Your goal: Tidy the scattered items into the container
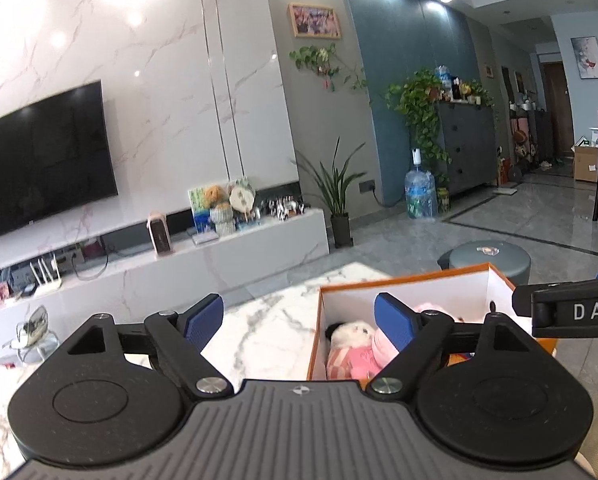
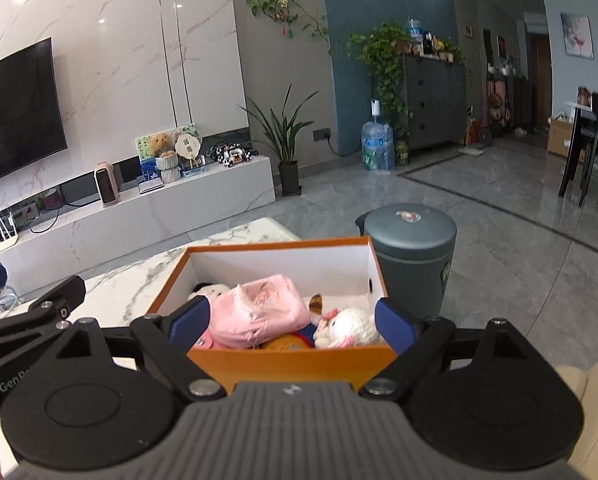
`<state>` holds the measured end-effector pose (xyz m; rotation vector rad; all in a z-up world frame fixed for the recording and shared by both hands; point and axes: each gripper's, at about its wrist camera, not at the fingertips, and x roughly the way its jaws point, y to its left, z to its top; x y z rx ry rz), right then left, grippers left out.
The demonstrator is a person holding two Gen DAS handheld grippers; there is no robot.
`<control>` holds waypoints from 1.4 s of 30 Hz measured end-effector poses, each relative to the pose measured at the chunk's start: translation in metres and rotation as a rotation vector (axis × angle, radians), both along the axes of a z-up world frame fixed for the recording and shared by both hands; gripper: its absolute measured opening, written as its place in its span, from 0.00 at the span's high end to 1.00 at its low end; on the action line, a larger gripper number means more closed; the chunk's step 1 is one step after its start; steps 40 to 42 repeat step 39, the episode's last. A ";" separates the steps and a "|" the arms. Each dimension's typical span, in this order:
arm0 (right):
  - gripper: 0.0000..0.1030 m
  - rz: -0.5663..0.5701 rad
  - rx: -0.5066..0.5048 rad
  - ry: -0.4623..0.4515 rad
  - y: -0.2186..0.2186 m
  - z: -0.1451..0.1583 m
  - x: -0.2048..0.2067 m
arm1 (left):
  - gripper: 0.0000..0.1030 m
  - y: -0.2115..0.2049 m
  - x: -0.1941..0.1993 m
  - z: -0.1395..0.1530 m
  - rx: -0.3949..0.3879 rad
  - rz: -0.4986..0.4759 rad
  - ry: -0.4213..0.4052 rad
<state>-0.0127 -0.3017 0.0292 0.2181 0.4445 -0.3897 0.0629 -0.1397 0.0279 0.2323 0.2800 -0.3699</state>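
Observation:
An orange box with a white inside [image 2: 277, 246] stands on the marble table [image 2: 139, 284] and holds soft toys: a pink pouch [image 2: 259, 308], a white knitted doll [image 2: 351, 326] and a white-faced doll [image 2: 209, 290]. My right gripper [image 2: 291, 322] is open and empty, its blue pads either side of the box's near wall. My left gripper [image 1: 299, 316] is open and empty, left of the box [image 1: 403, 280]; a doll in pink [image 1: 353, 350] shows inside. The right gripper's side [image 1: 571, 310] shows at the right edge.
A grey round stool [image 2: 413, 240] stands just behind the box on the grey floor. A low TV bench [image 2: 139, 204] with ornaments runs along the far wall. A potted plant [image 2: 285, 136], a water jug [image 2: 375, 144] and a dark dining chair [image 2: 595, 148] stand farther off.

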 end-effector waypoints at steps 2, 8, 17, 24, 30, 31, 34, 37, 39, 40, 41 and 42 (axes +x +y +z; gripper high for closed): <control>0.11 0.002 0.001 0.008 0.003 -0.001 -0.005 | 0.05 0.002 -0.001 -0.001 0.002 0.004 0.036; 0.10 0.006 -0.013 0.037 0.013 -0.012 -0.016 | 0.05 0.008 -0.004 -0.011 0.012 0.007 0.137; 0.10 0.004 0.019 0.100 0.017 -0.036 -0.026 | 0.05 0.013 -0.014 -0.030 0.026 0.001 0.224; 0.10 -0.012 0.033 0.119 0.016 -0.046 -0.033 | 0.05 0.010 -0.022 -0.039 0.040 -0.003 0.241; 0.09 -0.029 0.050 0.128 0.015 -0.052 -0.033 | 0.05 0.008 -0.023 -0.043 0.049 0.000 0.251; 0.10 -0.030 0.051 0.129 0.016 -0.052 -0.033 | 0.05 0.008 -0.022 -0.043 0.049 0.002 0.253; 0.10 -0.028 0.053 0.135 0.017 -0.053 -0.032 | 0.05 0.008 -0.021 -0.044 0.049 0.006 0.256; 0.10 -0.024 0.053 0.139 0.018 -0.054 -0.031 | 0.05 0.009 -0.020 -0.044 0.042 0.011 0.258; 0.10 -0.020 0.050 0.143 0.020 -0.055 -0.030 | 0.05 0.010 -0.019 -0.045 0.039 0.014 0.260; 0.10 -0.020 0.050 0.143 0.020 -0.055 -0.030 | 0.05 0.010 -0.019 -0.045 0.039 0.014 0.260; 0.10 -0.020 0.050 0.143 0.020 -0.055 -0.030 | 0.05 0.010 -0.019 -0.045 0.039 0.014 0.260; 0.10 -0.020 0.050 0.143 0.020 -0.055 -0.030 | 0.05 0.010 -0.019 -0.045 0.039 0.014 0.260</control>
